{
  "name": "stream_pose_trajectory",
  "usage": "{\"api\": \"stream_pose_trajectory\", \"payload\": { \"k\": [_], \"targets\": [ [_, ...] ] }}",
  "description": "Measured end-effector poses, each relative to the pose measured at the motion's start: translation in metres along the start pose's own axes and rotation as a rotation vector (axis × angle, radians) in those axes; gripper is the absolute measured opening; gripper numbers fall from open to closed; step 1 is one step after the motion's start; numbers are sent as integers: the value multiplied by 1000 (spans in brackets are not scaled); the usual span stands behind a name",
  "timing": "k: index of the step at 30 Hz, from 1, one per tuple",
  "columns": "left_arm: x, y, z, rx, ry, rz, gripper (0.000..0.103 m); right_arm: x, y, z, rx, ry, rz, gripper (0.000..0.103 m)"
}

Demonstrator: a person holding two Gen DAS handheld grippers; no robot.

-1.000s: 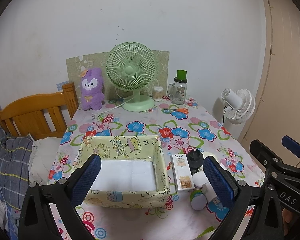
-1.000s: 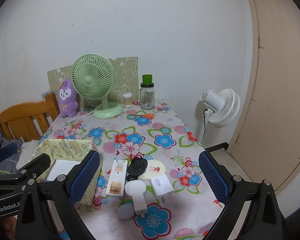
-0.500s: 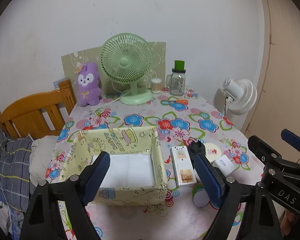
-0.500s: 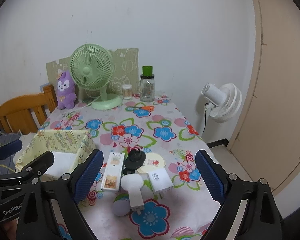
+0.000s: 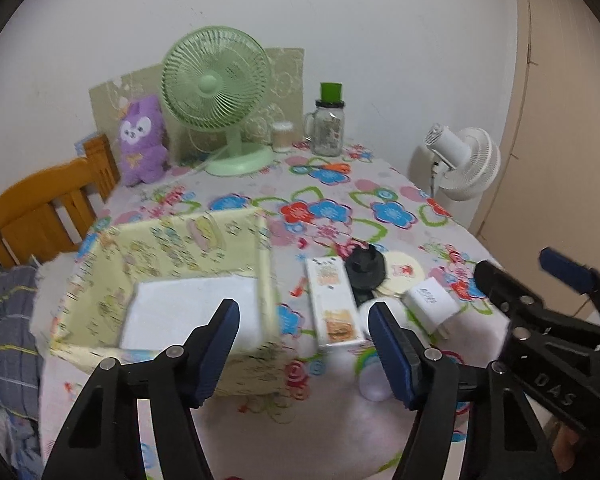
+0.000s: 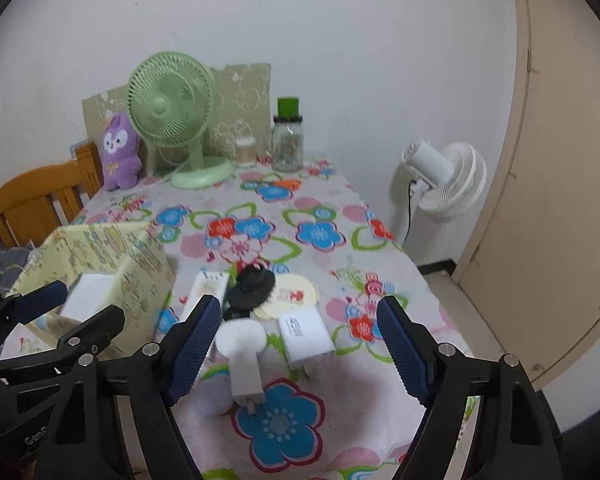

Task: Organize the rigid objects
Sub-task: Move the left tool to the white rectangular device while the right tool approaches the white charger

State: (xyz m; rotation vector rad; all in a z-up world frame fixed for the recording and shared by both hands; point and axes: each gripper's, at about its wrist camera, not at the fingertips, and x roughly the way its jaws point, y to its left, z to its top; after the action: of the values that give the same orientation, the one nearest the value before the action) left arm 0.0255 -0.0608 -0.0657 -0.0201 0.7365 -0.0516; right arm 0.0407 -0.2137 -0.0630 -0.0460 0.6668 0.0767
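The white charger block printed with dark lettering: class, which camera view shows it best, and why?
The right wrist view. There the white charger block lies whole and near, between the fingers of the right gripper, lettering on top. In the left wrist view the block is smaller, off to the right and blurred.

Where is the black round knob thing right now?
In the right wrist view, the black knob sits mid-table, partly on the round coaster, right of the long white box.
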Motion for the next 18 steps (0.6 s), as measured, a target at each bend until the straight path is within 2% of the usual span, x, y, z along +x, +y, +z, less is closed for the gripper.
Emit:
{"api": "stream_pose_trajectory", "payload": {
  "k": [4, 18],
  "targets": [
    [9, -11, -3, 7, 19, -25, 68, 8, -10, -8, 3, 24, -26, 81],
    [52, -48, 1, 47, 85, -39, 66, 45, -49, -20, 46, 101, -46, 81]
  ]
}}
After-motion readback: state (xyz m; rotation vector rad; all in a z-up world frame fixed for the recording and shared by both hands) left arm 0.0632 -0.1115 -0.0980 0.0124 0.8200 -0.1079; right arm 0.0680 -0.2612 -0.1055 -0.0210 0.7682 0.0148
